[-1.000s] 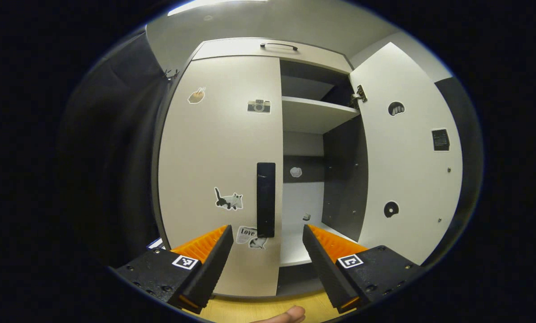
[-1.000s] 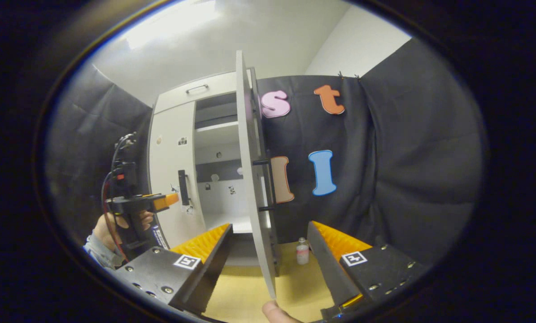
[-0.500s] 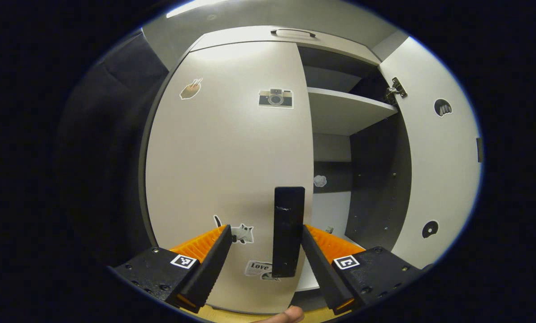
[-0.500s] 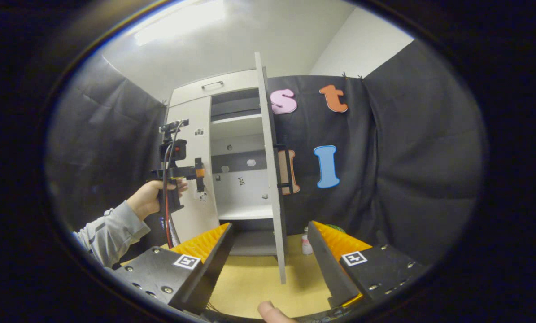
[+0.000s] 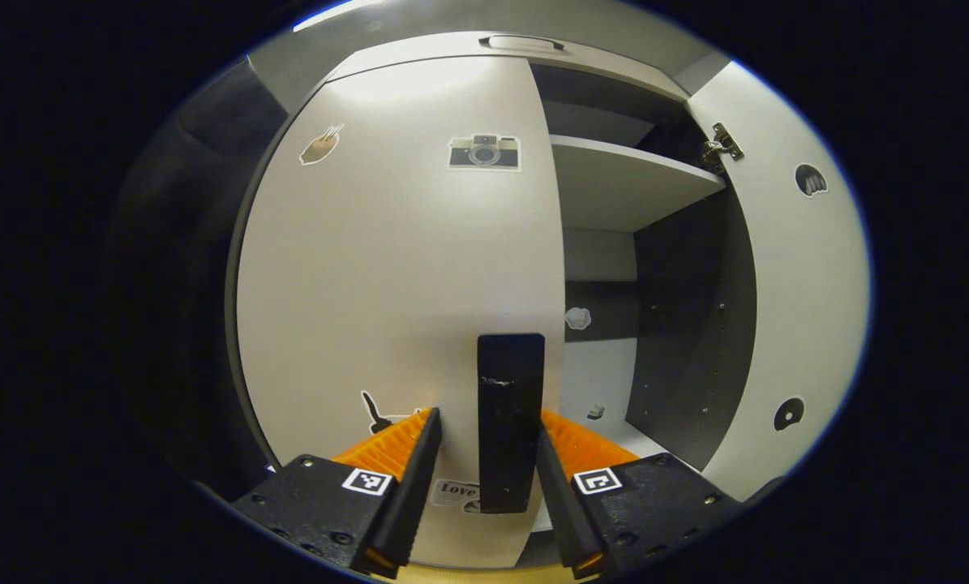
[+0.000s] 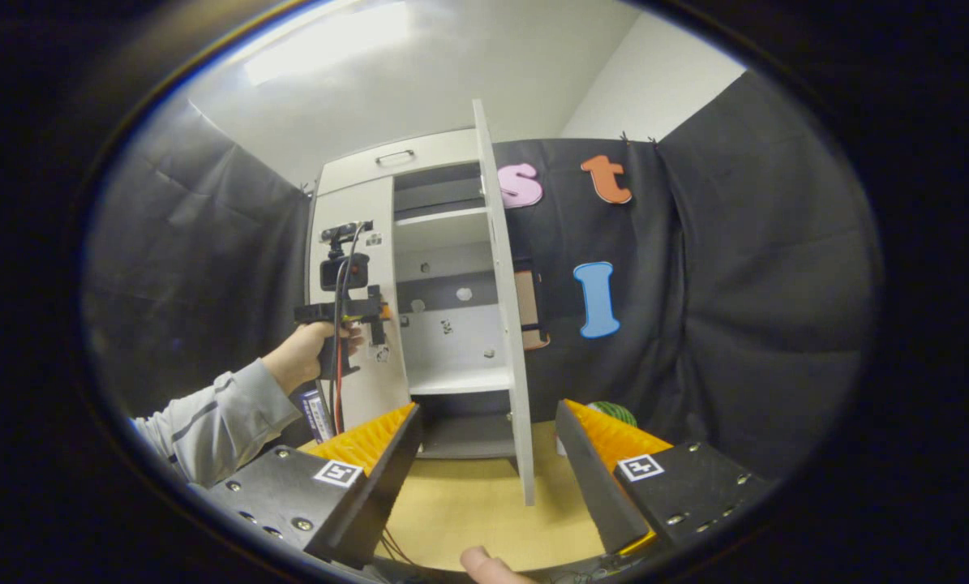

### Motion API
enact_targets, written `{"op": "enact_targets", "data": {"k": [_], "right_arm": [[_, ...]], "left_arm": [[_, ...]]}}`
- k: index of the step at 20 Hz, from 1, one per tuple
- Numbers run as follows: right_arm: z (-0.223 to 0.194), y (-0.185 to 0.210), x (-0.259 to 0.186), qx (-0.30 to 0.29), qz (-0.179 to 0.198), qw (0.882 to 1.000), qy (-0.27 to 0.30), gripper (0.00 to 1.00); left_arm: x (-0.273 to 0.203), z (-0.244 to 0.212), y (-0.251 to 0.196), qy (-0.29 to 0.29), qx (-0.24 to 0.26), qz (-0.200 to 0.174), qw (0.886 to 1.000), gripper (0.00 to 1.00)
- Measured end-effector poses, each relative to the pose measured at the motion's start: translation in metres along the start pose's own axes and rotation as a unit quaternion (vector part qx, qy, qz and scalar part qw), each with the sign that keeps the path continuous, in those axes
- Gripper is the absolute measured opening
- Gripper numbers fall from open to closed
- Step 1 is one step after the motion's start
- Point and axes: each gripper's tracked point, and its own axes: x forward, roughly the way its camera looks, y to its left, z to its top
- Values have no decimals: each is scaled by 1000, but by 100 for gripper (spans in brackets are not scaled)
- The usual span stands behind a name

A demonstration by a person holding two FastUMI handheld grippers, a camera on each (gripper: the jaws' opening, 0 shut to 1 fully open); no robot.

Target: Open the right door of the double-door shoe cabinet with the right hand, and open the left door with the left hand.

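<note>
The pale shoe cabinet's left door point(image 5: 387, 268) is closed, with stickers on it and a black vertical handle point(image 5: 510, 422) near its right edge. My left gripper point(image 5: 488, 414) straddles that handle. Its right finger sits against the handle, while a strip of door shows between the handle and its left finger. The right door point(image 5: 800, 308) is swung wide open, baring a shelf point(image 5: 614, 186). In the right gripper view that open door point(image 6: 508, 324) is seen edge-on. My right gripper point(image 6: 487, 405) stands open and apart from it, holding nothing. A hand holds the left gripper point(image 6: 342, 312) at the left door.
A drawer front with a metal handle point(image 5: 525, 40) tops the cabinet. The yellow floor point(image 6: 468, 511) lies in front of it. A green object point(image 6: 614, 412) sits low behind the open door. Black cloth hangs on both sides. A grey sleeve point(image 6: 208, 422) reaches in from the left.
My left gripper has moved up to the left door's handle and its fingers have narrowed around it. My right gripper has backed away from the open right door.
</note>
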Motion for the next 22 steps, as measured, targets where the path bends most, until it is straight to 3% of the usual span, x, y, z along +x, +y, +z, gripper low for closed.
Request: {"op": "enact_targets", "data": {"k": [1, 2, 3, 8, 12, 15, 16, 17, 18, 19, 21, 22], "right_arm": [[-3, -1, -1, 1, -3, 1000, 2, 98], [-5, -2, -3, 1, -9, 1000, 5, 94], [-7, -3, -5, 1, -14, 1000, 5, 98], [-10, 3, -15, 8, -18, 1000, 7, 98], [-14, 11, -28, -10, -30, 1000, 1, 100], [-13, 34, -39, -13, -14, 1000, -7, 94], [-14, 41, -44, -13, -9, 1000, -7, 98], [-13, 46, -49, -15, -5, 1000, -9, 94], [-12, 49, -54, -20, -5, 1000, -12, 98], [-10, 50, -58, -24, -8, 1000, -14, 94], [-7, 57, -66, -31, -8, 999, -20, 94], [-7, 59, -70, -32, -8, 999, -20, 99]], "left_arm": [[0, -3, -4, 2, 5, -1, 1000, 49], [-2, -1, -4, 5, 10, 2, 1000, 41], [0, -2, -2, 7, 11, 1, 1000, 33], [-14, -4, -2, 26, 9, -28, 999, 25], [-54, -3, 6, 27, -9, -52, 998, 20], [-76, -2, 14, 30, 2, -53, 998, 21], [-81, -1, 16, 30, 1, -54, 998, 21], [-87, -2, 21, 33, 1, -55, 998, 20], [-93, -1, 24, 35, 1, -56, 998, 20], [-99, -1, 27, 37, 0, -57, 998, 20], [-111, -1, 36, 39, 1, -58, 998, 20], [-117, -1, 40, 40, 4, -58, 997, 20]]}}
